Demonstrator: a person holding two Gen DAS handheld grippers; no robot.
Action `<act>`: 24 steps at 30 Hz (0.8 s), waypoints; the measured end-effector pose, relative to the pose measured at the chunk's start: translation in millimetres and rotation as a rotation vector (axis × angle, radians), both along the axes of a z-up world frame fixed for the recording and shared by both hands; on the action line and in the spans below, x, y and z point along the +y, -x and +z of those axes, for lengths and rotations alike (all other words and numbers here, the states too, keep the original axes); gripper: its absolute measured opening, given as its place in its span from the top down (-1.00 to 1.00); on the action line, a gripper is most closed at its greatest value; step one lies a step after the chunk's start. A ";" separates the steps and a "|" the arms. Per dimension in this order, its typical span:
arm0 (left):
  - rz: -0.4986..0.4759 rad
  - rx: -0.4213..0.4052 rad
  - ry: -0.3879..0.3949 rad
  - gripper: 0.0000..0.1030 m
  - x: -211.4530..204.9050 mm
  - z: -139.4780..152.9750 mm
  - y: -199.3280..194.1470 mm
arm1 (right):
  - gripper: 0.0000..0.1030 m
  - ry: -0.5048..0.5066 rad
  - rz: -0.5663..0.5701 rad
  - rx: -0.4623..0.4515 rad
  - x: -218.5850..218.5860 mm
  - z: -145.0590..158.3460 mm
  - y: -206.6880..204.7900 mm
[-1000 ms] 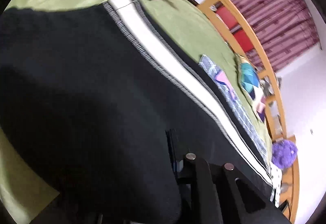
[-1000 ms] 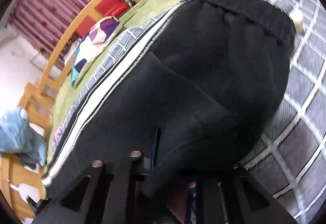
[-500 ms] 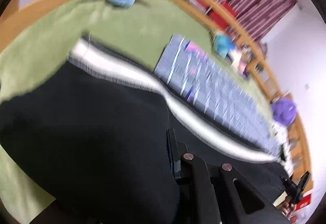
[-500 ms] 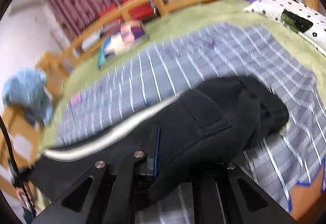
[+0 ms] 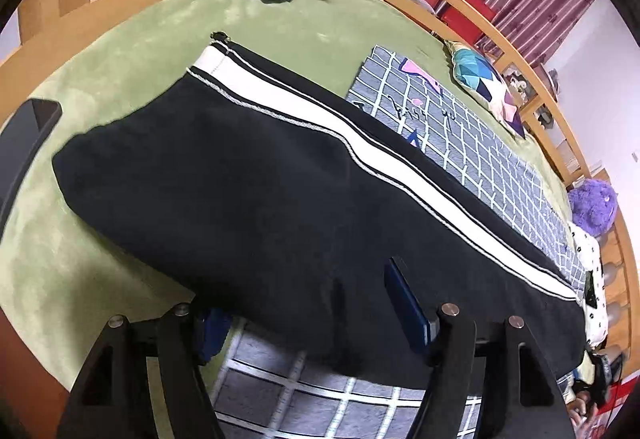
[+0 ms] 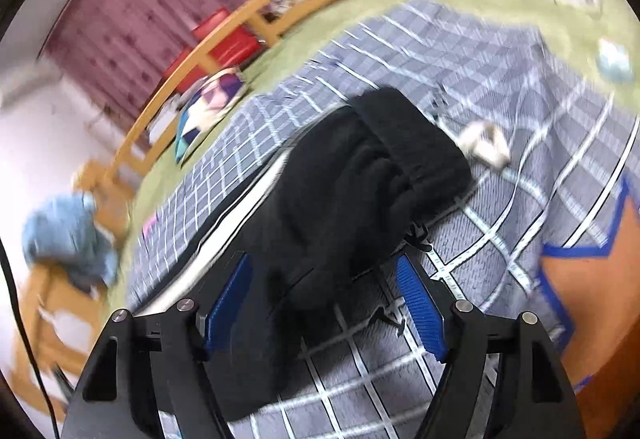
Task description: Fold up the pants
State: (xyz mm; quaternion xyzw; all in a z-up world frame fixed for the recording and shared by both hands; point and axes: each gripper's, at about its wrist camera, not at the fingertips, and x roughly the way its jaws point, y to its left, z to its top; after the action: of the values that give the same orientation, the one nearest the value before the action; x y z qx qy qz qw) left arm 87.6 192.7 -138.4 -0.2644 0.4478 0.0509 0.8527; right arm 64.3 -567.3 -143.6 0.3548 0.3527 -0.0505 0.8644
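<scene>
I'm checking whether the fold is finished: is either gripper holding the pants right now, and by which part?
Neither grips. Both sets of jaws are opening: the left gripper straddles the near edge of the black pants, the right gripper their waistband end, pads clear of the cloth.

A: Even, soft indoor light in the left wrist view; sharp focus, with only a faint shadow under the black pants (image 5: 248, 175) on the green bedspread (image 5: 132, 39).

B: And the right wrist view?

A: Smeared by motion blur, worst toward the top and left; the wooden bed rail (image 6: 224, 39) streaks. Both views bend hard at the edges, with black corners. No glare; dark fabric shows little detail.
</scene>
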 end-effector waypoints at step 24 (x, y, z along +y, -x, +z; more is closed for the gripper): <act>0.029 -0.050 -0.100 -0.34 -10.3 24.3 19.0 | 0.05 0.277 -0.003 0.216 -74.2 -15.8 -27.4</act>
State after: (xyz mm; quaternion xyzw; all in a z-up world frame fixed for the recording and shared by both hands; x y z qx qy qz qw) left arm 68.6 182.4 -114.1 -0.2291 0.4193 0.0789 0.8749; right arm 91.8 -641.5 -159.4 0.2257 0.4325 -0.1378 0.8620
